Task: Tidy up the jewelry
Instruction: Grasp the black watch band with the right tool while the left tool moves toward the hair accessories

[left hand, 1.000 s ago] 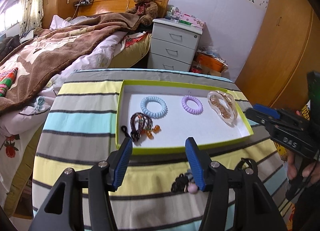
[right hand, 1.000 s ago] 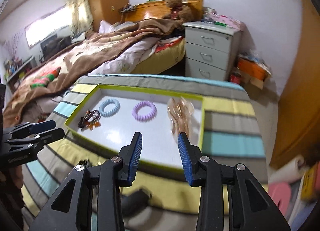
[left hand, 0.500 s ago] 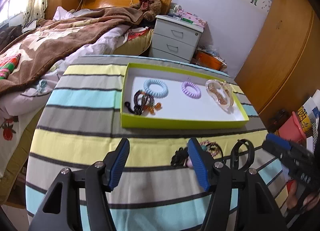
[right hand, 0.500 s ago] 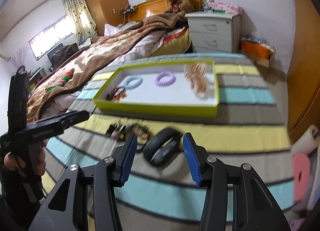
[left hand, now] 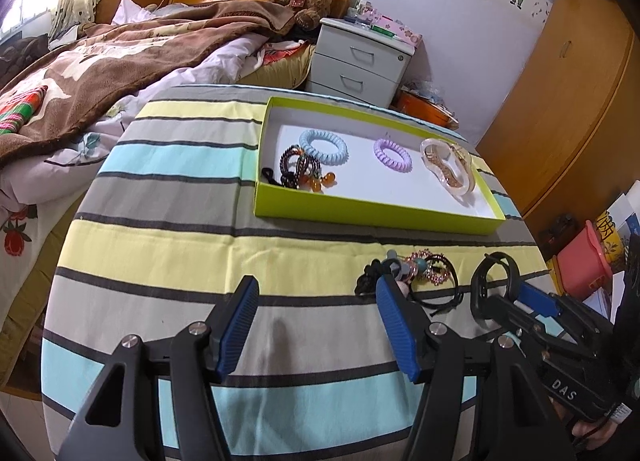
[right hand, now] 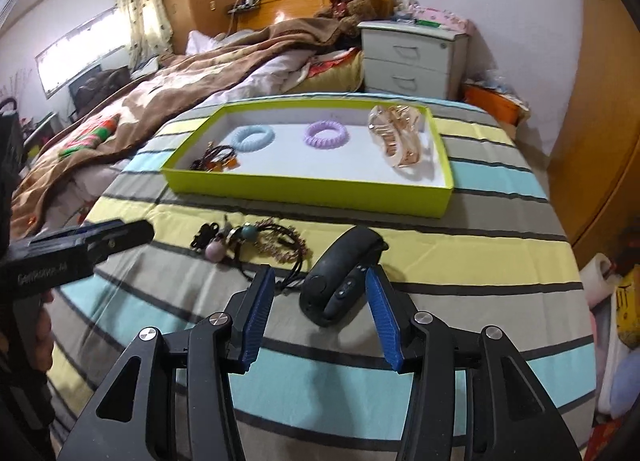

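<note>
A green tray (left hand: 372,215) (right hand: 304,189) on the striped cloth holds a blue coil tie (left hand: 323,146) (right hand: 253,138), a purple coil tie (left hand: 393,150) (right hand: 325,134), a dark bead bracelet (left hand: 298,167) (right hand: 214,157) and a clear hair claw (left hand: 450,171) (right hand: 398,137). A heap of loose hair ties and beads (left hand: 416,273) (right hand: 248,241) lies in front of the tray. A black controller (right hand: 340,277) (left hand: 494,281) lies beside it. My left gripper (left hand: 316,323) is open and empty, left of the heap. My right gripper (right hand: 320,301) is open, its jaws on either side of the controller.
The table (left hand: 160,245) has a striped cloth. A bed with a brown blanket (left hand: 100,65) stands to the left. A grey nightstand (left hand: 360,61) stands behind, wooden wardrobes (left hand: 568,81) to the right. A red tub (left hand: 584,261) is at the right edge.
Both grippers have drawn back from the tray toward the table's near side. The loose heap and the black controller have come into view. The right gripper now brackets the controller.
</note>
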`<state>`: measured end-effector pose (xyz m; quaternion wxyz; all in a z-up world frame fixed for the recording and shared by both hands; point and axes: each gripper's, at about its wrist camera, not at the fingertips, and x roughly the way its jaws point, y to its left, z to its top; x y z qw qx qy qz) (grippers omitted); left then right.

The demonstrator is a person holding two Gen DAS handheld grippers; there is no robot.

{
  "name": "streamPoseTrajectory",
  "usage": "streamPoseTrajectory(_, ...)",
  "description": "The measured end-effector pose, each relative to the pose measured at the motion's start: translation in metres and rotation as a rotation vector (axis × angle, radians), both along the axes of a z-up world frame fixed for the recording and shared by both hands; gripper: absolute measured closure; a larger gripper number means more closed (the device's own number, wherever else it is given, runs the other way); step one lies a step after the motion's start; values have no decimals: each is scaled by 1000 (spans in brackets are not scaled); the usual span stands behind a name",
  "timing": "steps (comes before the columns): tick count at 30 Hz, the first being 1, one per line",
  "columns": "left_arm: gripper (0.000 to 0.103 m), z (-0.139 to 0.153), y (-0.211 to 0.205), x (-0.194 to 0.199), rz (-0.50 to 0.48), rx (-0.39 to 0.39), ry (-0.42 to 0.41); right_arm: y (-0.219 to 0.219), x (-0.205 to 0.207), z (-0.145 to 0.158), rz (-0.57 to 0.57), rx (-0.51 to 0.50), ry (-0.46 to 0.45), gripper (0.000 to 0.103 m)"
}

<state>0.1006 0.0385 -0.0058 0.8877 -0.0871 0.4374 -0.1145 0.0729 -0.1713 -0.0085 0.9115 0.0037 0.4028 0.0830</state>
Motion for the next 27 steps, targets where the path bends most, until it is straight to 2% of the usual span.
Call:
streamPoseTrajectory(2, 40, -3, -1, -2, -5, 2, 9, 0, -2, 1, -5, 6, -5, 73)
streamPoseTrajectory(8, 40, -6, -5, -1, -17, 5, 19, -8, -8, 3, -34, 5, -17, 87)
streamPoseTrajectory(27, 40, -15, -41, 23, -108, 53, 45, -44, -21, 13, -84, -2, -61, 87)
